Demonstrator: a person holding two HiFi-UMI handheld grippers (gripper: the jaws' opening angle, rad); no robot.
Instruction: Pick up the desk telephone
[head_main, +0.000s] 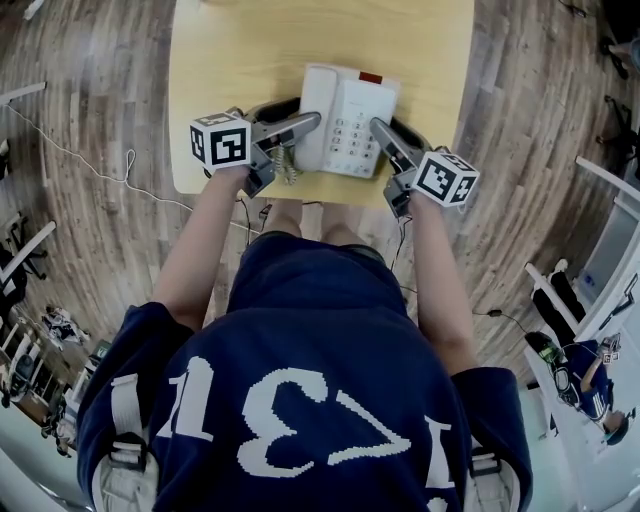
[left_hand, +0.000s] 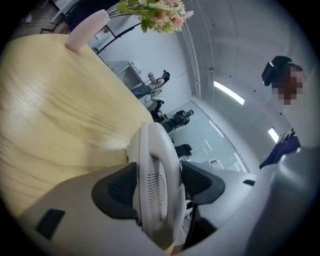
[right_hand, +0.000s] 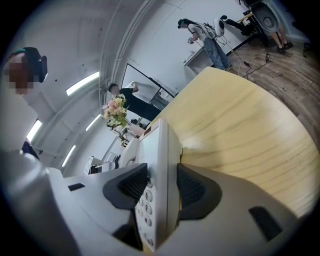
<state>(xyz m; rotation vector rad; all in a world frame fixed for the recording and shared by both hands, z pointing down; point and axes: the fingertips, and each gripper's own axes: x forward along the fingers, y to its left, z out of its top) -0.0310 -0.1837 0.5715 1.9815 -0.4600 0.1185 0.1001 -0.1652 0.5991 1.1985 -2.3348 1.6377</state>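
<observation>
A white desk telephone (head_main: 345, 120) lies near the front edge of the light wooden table (head_main: 225, 60). Its handset (left_hand: 156, 170) runs along its left side and its keypad (right_hand: 146, 200) faces up. My left gripper (head_main: 298, 138) is at the phone's left, and in the left gripper view both dark pads (left_hand: 120, 187) press on the handset. My right gripper (head_main: 388, 150) is at the phone's right edge, its pads (right_hand: 192, 190) closed over the keypad face and the underside of the base (right_hand: 167, 160). The coiled cord (head_main: 286, 165) hangs by the left gripper.
A vase of flowers (left_hand: 160, 12) stands at the table's far end. Wooden floor surrounds the table, with a thin cable (head_main: 90, 165) at the left. Other people (right_hand: 207, 37) stand in the background room.
</observation>
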